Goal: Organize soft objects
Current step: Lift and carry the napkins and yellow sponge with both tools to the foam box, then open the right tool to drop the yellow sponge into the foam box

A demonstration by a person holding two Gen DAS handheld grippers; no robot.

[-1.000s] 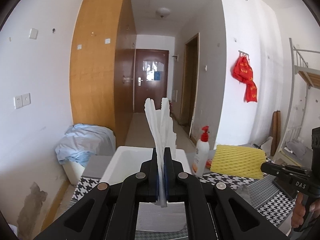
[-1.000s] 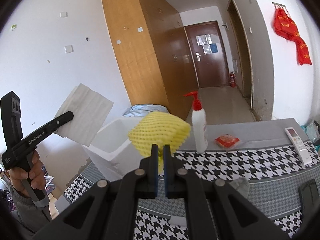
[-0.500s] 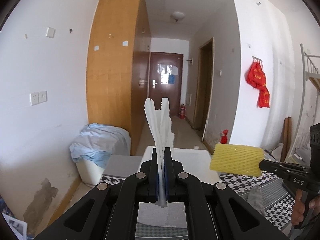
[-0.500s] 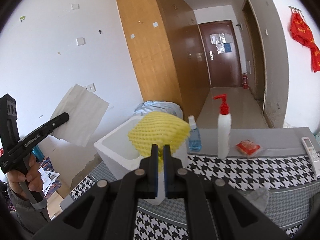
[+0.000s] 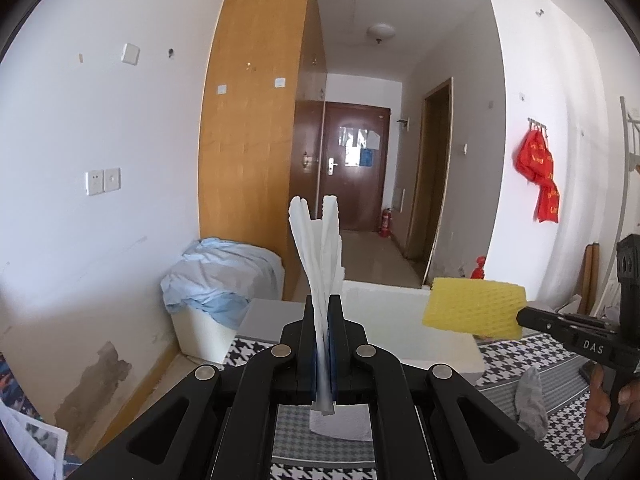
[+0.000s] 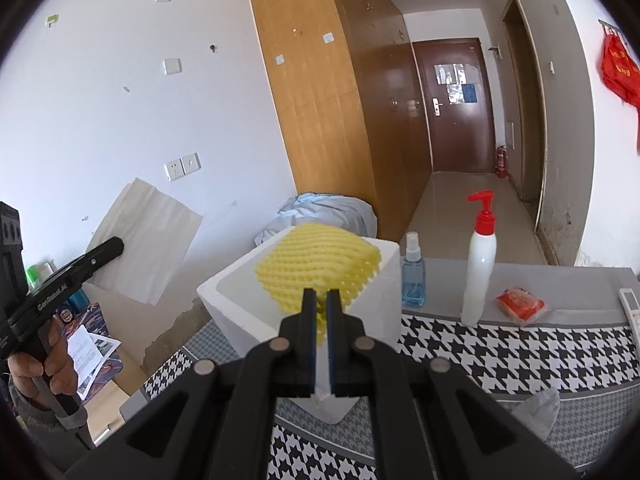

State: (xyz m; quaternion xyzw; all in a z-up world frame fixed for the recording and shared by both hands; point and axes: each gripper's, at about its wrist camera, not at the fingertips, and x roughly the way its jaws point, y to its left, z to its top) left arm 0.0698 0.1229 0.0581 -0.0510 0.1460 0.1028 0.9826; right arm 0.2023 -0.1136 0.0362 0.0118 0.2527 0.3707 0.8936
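My left gripper (image 5: 323, 304) is shut on a folded white tissue (image 5: 318, 256) that stands up between its fingers; in the right wrist view the same tissue (image 6: 150, 240) hangs as a flat sheet from that gripper (image 6: 116, 245) at the left. My right gripper (image 6: 320, 300) is shut on a yellow foam net (image 6: 318, 266), held over the near rim of a white foam box (image 6: 240, 316). From the left wrist view the foam net (image 5: 474, 308) sticks out of the right gripper (image 5: 520, 316) above the box (image 5: 400, 332).
The box stands on a table with a houndstooth cloth (image 6: 500, 356). Behind it are a blue spray bottle (image 6: 413, 270), a white pump bottle (image 6: 480, 264), a red packet (image 6: 520, 304) and a remote (image 6: 630, 306). A grey sock (image 5: 530, 400) lies on the cloth. A cloth-covered bin (image 5: 220, 280) sits by the wall.
Both grippers have moved left across the table, each still holding its object. The foam net now hangs over the white box, and the pump bottle has slid right in both views.
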